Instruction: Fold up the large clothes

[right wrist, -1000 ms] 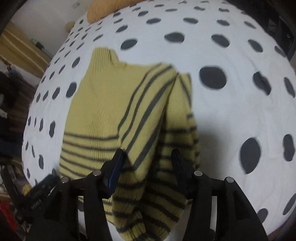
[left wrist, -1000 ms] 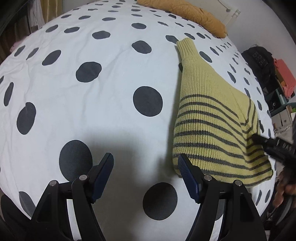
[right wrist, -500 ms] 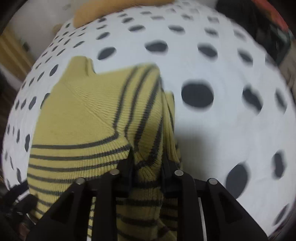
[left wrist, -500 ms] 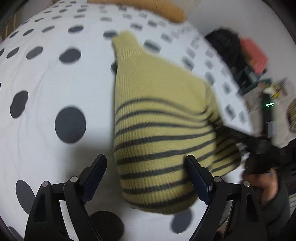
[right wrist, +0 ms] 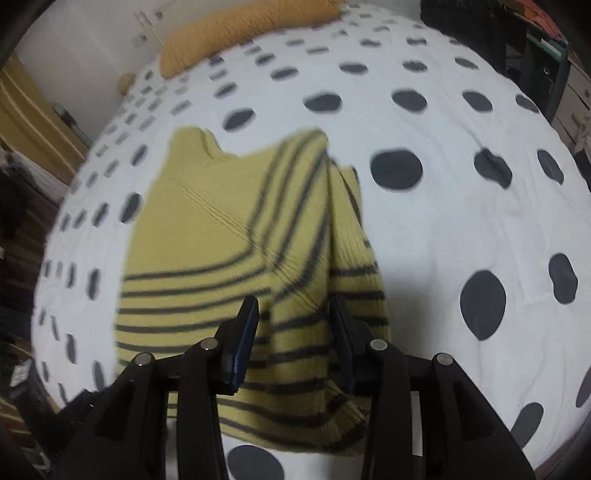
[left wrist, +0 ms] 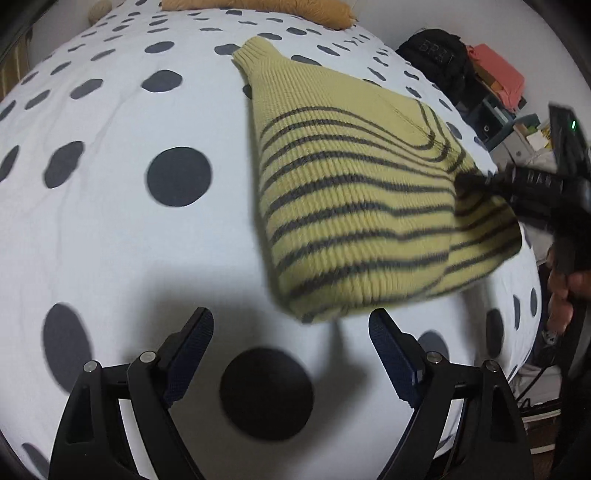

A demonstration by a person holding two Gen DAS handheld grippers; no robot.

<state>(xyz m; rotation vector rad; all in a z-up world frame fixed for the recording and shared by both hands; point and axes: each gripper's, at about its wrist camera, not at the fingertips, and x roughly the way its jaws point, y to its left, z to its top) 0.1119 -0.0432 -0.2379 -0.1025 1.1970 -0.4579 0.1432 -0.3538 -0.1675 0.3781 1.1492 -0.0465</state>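
Nearest to us in the left wrist view, the left gripper [left wrist: 291, 334] stands wide, its two black arms ending in dark blue pads with nothing between them but the bedcover [left wrist: 110, 229], a smooth white sheet printed with round dark grey dots and faintly creased. Just past the right pad lies the near hem of the sweater [left wrist: 354, 206], a thick rib-knit piece in pale yellow with thin dark grey stripes (the ribs run clearly along the hem). It sits toward the right edge of the bed, folded into a rough wedge that tapers to a plain yellow collar at the far end.

In the right wrist view, the right gripper [right wrist: 293, 314] has its jaws opening around a raised fold of the sweater [right wrist: 207, 229]; the knit is bunched between the blue pads, though we cannot tell whether they press on it. From the left wrist view the same gripper [left wrist: 469, 182] reaches in from the right edge of the bed, a hand [left wrist: 561, 291] below it.

Farther off, the stripes give way to a plain yellow shoulder with a diagonal seam. At the far edge of the bed lies a mustard-coloured pillow [right wrist: 236, 29] with a nubbly surface.
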